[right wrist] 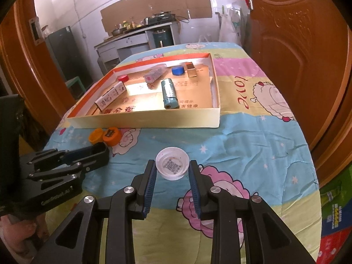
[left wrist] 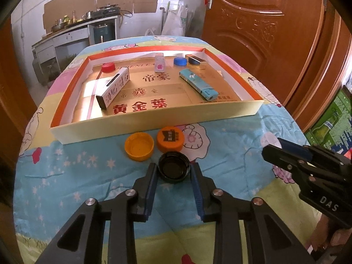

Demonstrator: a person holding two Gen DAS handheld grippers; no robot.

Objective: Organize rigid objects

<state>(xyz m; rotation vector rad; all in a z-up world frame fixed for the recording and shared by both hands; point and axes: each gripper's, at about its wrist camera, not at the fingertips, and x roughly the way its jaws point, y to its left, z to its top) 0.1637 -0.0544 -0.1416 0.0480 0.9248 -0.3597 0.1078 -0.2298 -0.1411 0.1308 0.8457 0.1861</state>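
My left gripper [left wrist: 173, 166] is shut on an upturned black cap [left wrist: 173, 172] that rests on the cartoon-print cloth. Just beyond it lie an upturned yellow-orange cap [left wrist: 139, 146] and an orange cap with a black label [left wrist: 170, 141], close to the front wall of the shallow cardboard tray [left wrist: 154, 123]. My right gripper [right wrist: 172, 162] is shut on an upturned white cap [right wrist: 172, 166] with a printed code inside. The left wrist view shows the right gripper [left wrist: 272, 146] at the right. The right wrist view shows the left gripper [right wrist: 103, 153] at the left, near the orange caps [right wrist: 112, 136].
The tray [right wrist: 143, 120] holds a red cap [left wrist: 108, 67], a blue cap [left wrist: 180, 61], a long white box [left wrist: 114, 88], a teal lighter [left wrist: 198, 84], a small pink box [left wrist: 160, 65] and a gold box [left wrist: 195, 59]. A wooden door [left wrist: 264, 33] stands at the right.
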